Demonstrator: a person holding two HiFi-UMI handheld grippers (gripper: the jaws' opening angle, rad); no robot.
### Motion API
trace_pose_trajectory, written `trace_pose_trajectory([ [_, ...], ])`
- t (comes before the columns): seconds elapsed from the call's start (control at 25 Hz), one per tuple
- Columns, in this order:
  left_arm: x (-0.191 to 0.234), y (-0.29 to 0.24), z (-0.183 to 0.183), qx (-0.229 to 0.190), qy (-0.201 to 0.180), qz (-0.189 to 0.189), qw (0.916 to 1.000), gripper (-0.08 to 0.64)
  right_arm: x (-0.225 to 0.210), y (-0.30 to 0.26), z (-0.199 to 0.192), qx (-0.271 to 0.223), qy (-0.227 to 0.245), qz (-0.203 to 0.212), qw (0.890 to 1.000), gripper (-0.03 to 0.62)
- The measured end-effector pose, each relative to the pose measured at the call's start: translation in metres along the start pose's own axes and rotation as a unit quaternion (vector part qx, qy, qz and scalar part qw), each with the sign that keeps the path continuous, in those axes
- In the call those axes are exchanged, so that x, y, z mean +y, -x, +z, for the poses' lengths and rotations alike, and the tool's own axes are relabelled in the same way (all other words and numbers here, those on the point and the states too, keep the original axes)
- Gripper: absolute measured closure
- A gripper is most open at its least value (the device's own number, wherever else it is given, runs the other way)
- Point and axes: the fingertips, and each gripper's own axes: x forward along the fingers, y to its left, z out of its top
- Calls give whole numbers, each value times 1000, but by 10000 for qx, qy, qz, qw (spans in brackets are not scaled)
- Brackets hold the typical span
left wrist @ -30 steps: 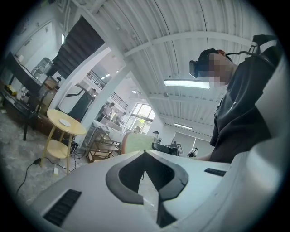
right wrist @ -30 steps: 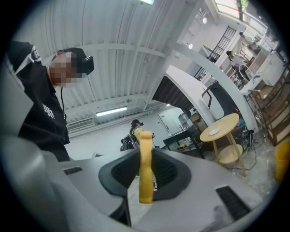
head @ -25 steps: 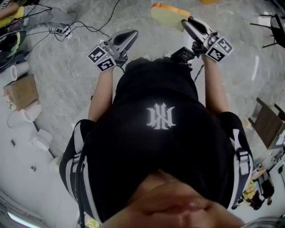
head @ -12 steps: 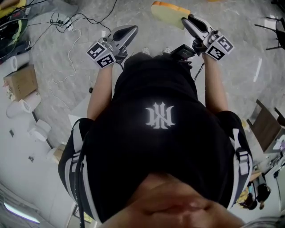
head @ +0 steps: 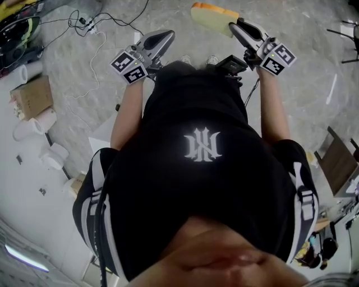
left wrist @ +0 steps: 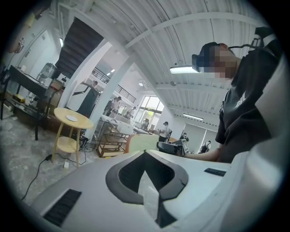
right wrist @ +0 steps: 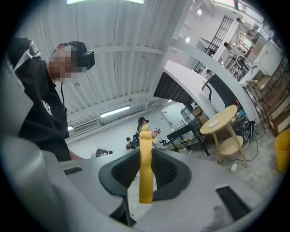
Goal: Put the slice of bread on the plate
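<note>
A slice of bread (head: 210, 17), pale with an orange-yellow crust, is held out over the grey floor with my right gripper (head: 233, 27) shut on it. In the right gripper view the bread (right wrist: 146, 181) stands edge-on between the dark pads. My left gripper (head: 166, 35) is held out beside it, shut and empty; its tips meet in the left gripper view (left wrist: 144, 152). A small white plate (left wrist: 71, 118) lies on a round yellow table (left wrist: 84, 123) far off. The table (right wrist: 222, 117) and the plate (right wrist: 214, 123) on it also show in the right gripper view.
A cardboard box (head: 31, 95), paper rolls (head: 42, 120) and cables (head: 92, 33) lie on the floor to the left. A brown chair (head: 339, 160) stands at the right. A wooden cart (left wrist: 111, 142) and several people stand beyond the table.
The head view has shifted a little, so the box and cables sit slightly differently. Both grippers and the bread keep their places.
</note>
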Motion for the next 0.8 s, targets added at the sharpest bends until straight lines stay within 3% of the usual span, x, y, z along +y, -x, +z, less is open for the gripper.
trace_pose_trajectory([
  [0.52,-36,-23,-11,269,-267,-94,9992,548,12,51,1,-239,-32,-133,9996,515],
  [0.8,-20,-33,-9,239,-230,-336,9989,548,4,49,11,-161,12,-389,9991,515],
])
